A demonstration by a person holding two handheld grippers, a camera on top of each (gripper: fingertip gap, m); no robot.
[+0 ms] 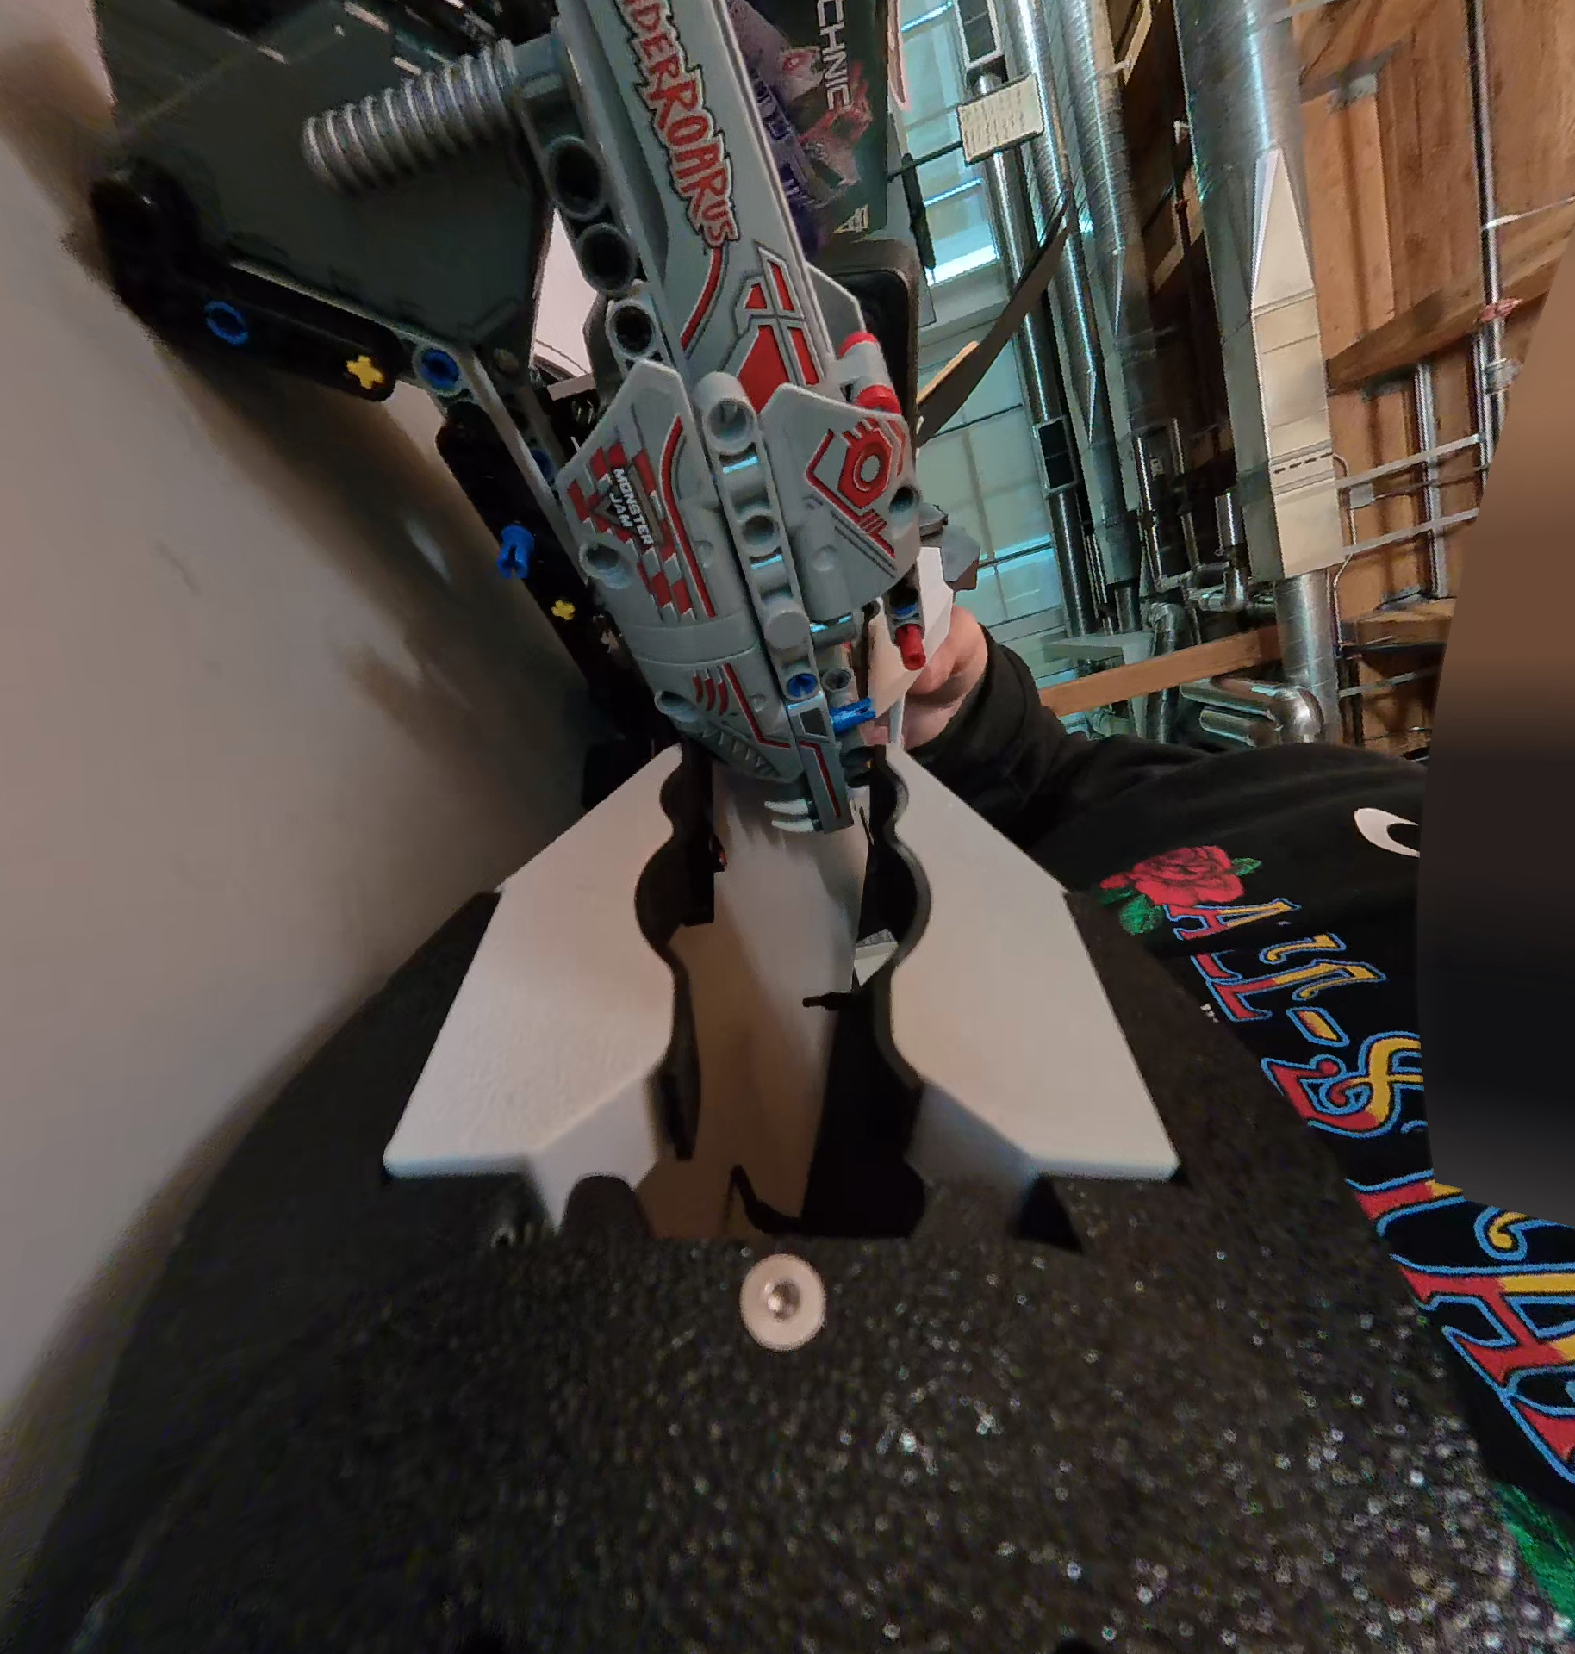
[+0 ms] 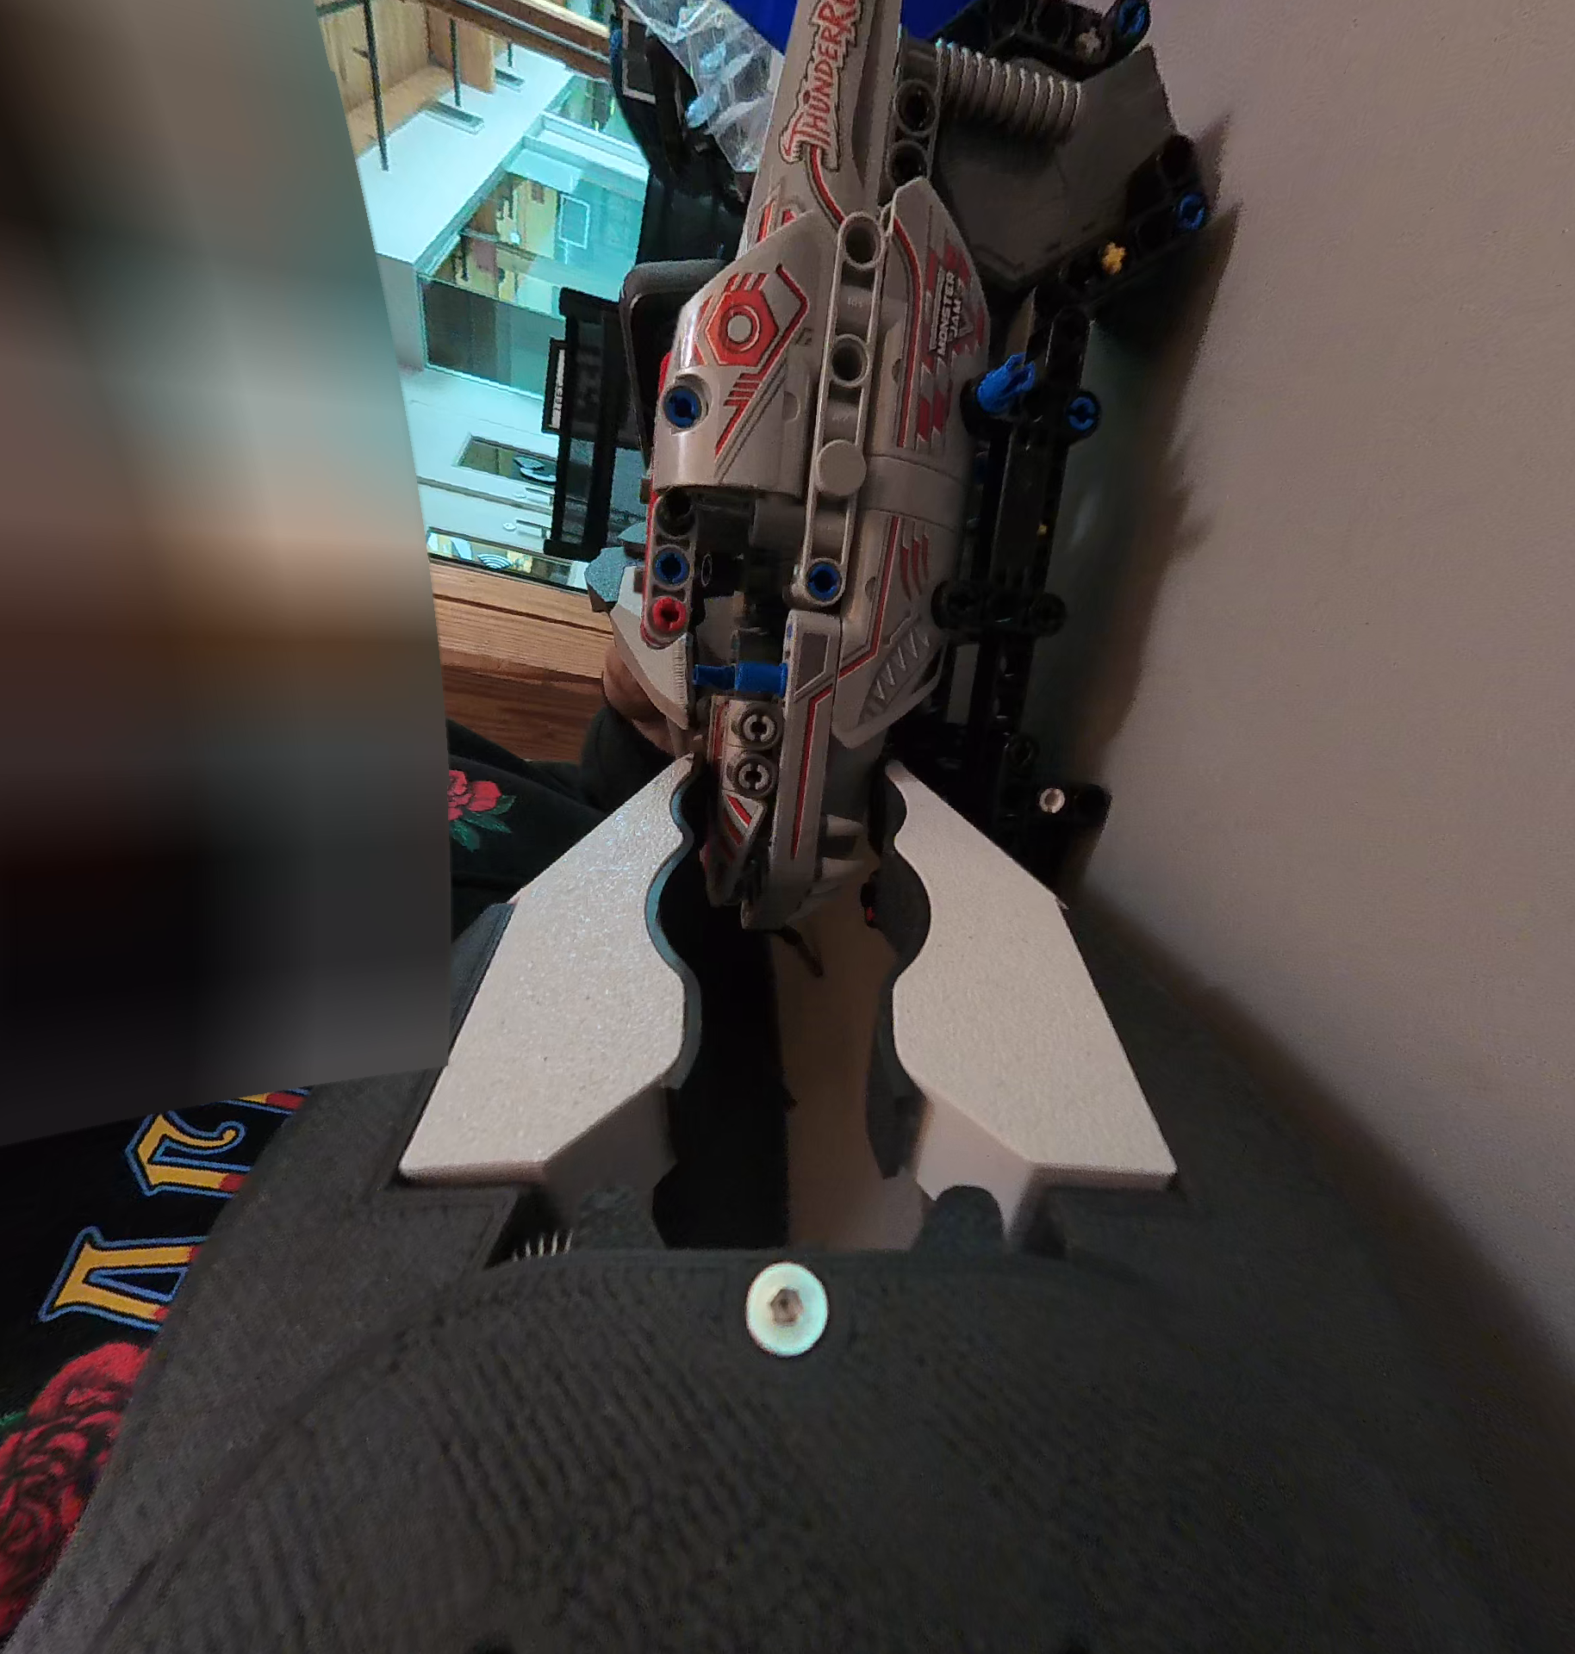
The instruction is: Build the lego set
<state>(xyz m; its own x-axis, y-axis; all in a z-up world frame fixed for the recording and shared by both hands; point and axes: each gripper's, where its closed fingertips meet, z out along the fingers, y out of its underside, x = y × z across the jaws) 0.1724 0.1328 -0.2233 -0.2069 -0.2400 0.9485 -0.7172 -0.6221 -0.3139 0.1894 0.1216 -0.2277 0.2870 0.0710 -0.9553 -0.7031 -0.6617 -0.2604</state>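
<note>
A grey Lego model (image 1: 748,501) with red decals, blue pins and a grey spring (image 1: 408,125) stands on a black beam chassis (image 1: 256,304) against the pale table (image 1: 184,716). My left gripper (image 1: 788,779) is closed around the model's narrow lower end, with its white fingers (image 1: 578,940) on either side. In the right wrist view the same model (image 2: 847,465) shows from its other side. My right gripper (image 2: 788,788) is closed on that same end, between its white fingers (image 2: 578,949). A blue pin (image 2: 748,677) sticks out just above the tips.
A person's hand (image 1: 949,667) and black printed sleeve (image 1: 1214,823) are behind the model. The Lego box (image 1: 811,107) stands at the back. The table surface (image 2: 1393,626) fills one side of each view. Clear plastic bags (image 2: 712,80) lie beyond the model. Only a small space, under 4 cm, lies between the two pairs of fingers.
</note>
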